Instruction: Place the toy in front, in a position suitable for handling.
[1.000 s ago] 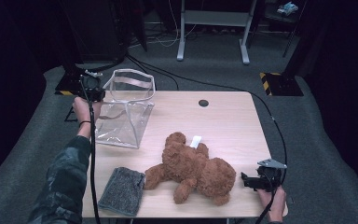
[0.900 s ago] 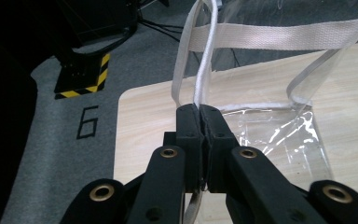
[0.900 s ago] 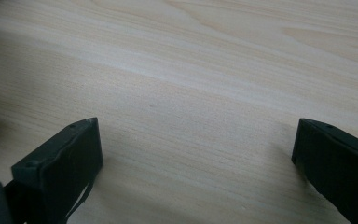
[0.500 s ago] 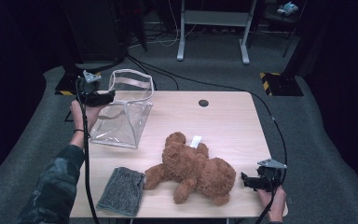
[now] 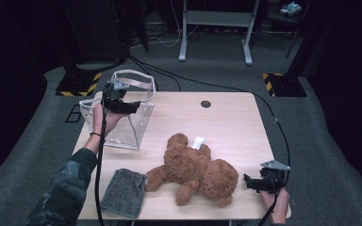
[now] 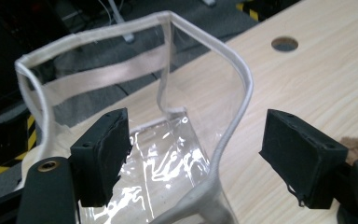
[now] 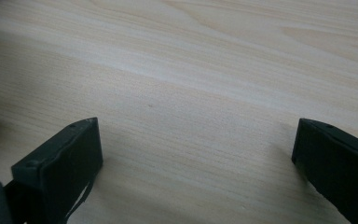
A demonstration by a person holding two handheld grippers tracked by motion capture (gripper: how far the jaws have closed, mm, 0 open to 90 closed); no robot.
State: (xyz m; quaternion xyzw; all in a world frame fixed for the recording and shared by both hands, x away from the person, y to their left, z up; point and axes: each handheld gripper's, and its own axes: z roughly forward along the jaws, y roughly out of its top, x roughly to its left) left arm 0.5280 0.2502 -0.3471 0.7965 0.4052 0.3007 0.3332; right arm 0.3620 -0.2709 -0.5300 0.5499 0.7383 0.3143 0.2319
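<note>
Letting go is what has just happened on the left: the left tool [image 5: 133, 107] has been opening its jaws within the last second, and in the left gripper view they now stand wide, with the white-trimmed rim of the clear bag [image 6: 168, 154] running between the two pads but touching neither. A second ago this tool sat at the bag's far left edge; since then the hand has carried it across the mouth toward the teddy bear's side, and the bag has swung a little with it. My reading is that the person is shaping and propping the bag's mouth open, so that something can go in, and is now choosing a fresh spot on the rim to take hold of.

In the high view the clear bag [image 5: 122, 127] stands on the left rear part of the tabletop [image 5: 231, 122], its mouth facing up and slightly away from the person, its strap arching over the far side. Its long axis runs roughly left to right along the tabletop's back-left corner.

Near the front, the teddy bear [image 5: 195, 172] lies with its head toward the bag, and a grey cloth [image 5: 124, 192] rests at the front left. At the front right corner the right tool [image 5: 250, 182] waits, jaws spread over bare wood, holding nothing.
</note>
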